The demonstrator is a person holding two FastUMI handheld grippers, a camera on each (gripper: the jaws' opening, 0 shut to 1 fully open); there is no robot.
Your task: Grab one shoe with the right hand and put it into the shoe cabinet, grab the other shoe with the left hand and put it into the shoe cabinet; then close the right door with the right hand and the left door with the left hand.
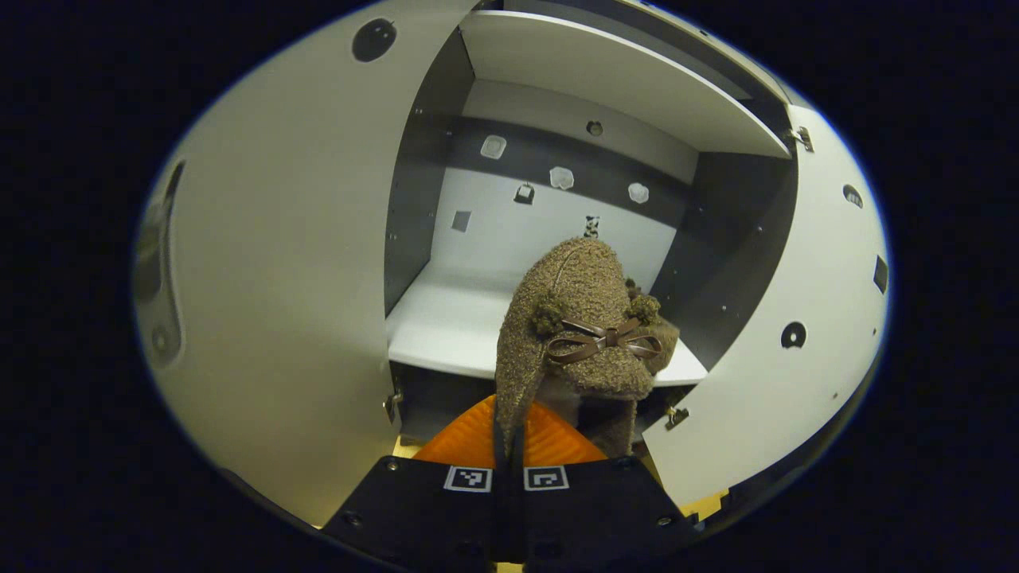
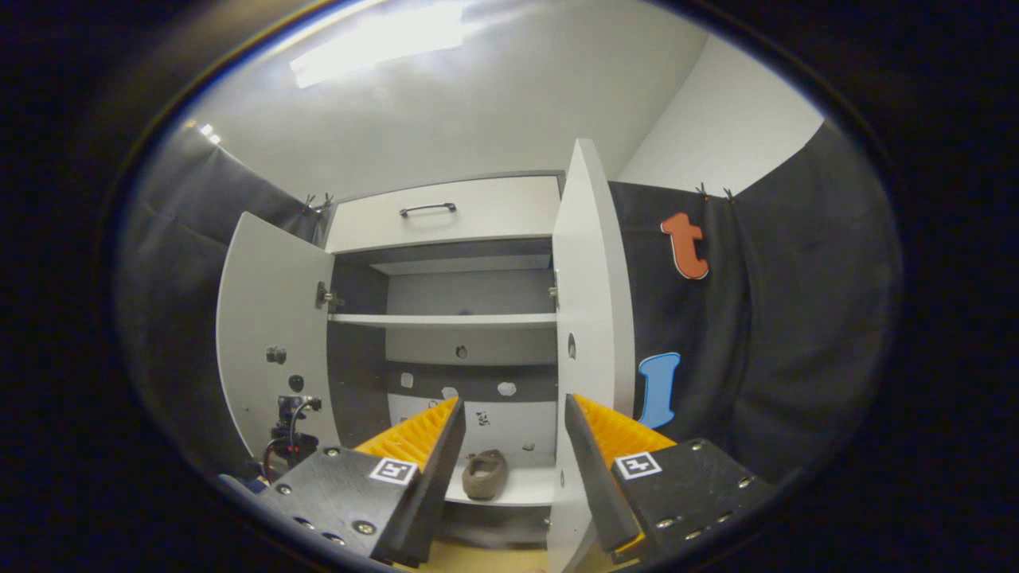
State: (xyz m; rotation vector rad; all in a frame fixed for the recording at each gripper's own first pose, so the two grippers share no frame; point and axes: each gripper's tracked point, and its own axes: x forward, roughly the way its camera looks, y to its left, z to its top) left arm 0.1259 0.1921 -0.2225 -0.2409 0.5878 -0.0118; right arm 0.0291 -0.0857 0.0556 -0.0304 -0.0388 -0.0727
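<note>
A fuzzy brown shoe [image 1: 577,318] with a small brown bow hangs toe-up in front of the open shoe cabinet, just before its lower white shelf [image 1: 446,326]. My left gripper [image 1: 509,434] is shut on the shoe's rim. A bit of brown fuzz [image 1: 662,334] peeks out behind it to the right. In the right gripper view, another brown shoe [image 2: 484,475] lies on the lower shelf [image 2: 525,487]. My right gripper [image 2: 513,402] is open and holds nothing, some way back from the cabinet, facing it.
Both cabinet doors stand open: left door [image 1: 279,278] [image 2: 267,334], right door [image 1: 788,318] [image 2: 585,302]. An upper shelf [image 2: 446,320] and a drawer with a handle [image 2: 427,209] sit above. A dark device with cables [image 2: 290,430] is by the left door.
</note>
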